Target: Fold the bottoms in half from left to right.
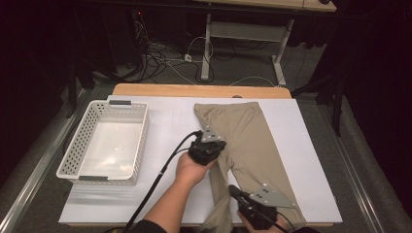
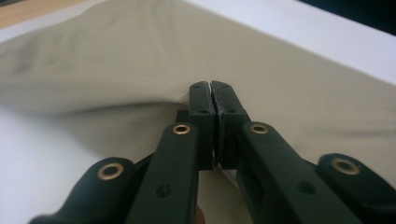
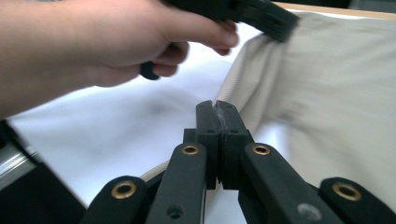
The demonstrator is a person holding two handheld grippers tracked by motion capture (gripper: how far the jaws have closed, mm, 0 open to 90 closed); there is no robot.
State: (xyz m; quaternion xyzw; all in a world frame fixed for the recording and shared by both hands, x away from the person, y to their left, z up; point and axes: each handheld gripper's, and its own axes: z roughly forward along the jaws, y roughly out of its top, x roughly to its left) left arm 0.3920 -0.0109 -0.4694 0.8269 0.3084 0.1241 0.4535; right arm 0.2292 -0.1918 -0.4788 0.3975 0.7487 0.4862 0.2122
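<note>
Beige cloth, a pair of trousers [image 1: 248, 141], lies on the white bench [image 1: 165, 126] in front of you, with the waist at the far side and the legs coming toward you. In the high view one leg runs straight down the right part of the bench, and the other leg is pulled together near the front edge.

Your left gripper [image 1: 208, 145] is at the inner edge of the trousers, about at the middle of the garment. In the left gripper view its jaws are fully closed, and the edge of the cloth [image 2: 140, 70] rises in a fold just at their tips, so you have the fabric pinched there.

Your right gripper [image 1: 234, 190] is near the front edge of the bench, at the lower end of the bunched leg. In the right gripper view its jaws are also pressed together, with the beige fabric [image 3: 327, 93] just beside and behind them; the cloth seems to be caught between them. That view also shows your left hand [image 3: 107, 42] farther off.

A white plastic basket [image 1: 77, 145] stands at the left on the bench, well apart from the trousers.
</note>
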